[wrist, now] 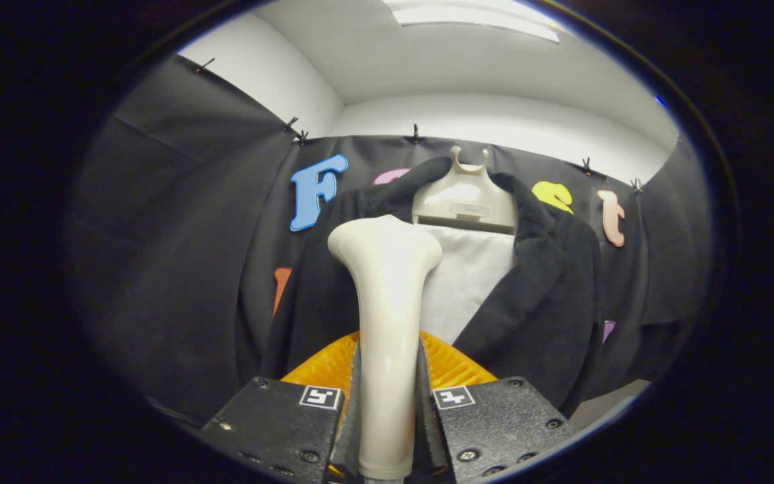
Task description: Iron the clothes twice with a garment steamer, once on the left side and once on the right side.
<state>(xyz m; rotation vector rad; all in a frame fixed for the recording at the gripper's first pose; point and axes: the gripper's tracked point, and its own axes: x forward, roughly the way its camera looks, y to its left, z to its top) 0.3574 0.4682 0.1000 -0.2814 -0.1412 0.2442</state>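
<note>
the gripper (387, 410) is sitting nearest the lens, and its two fingers are pinching the steamer (387, 323) by the handle, one pressing on each side with no slack showing. so the jaws are closed down to the width of that handle, nothing more, and the grip is looking square and firm.

the steamer is standing upright between the fingers, its long axis running straight up and away from them, and its wide head is flaring out at the top, just over the left lapel of the coat (548, 296). the coat is hanging beyond the fingers, dead ahead, on a pale hanger (465, 198) against the booth's dark wall, with a white panel (464, 282) showing in the open front between the lapels. an orange ribbed piece (451, 366) is peeking out just behind the fingers, probably part of the gripper's own body, though the view is too cramped to be sure.

here is the relation that matters: the head is lined up on the left half of the coat, and the right half is lying off to the other side of the handle. whether the head is touching the cloth or hovering just short of it, i cannot tell from this angle. judging by that, the left pass is looking like the one in hand, with a steady run along that side called for next.
</note>
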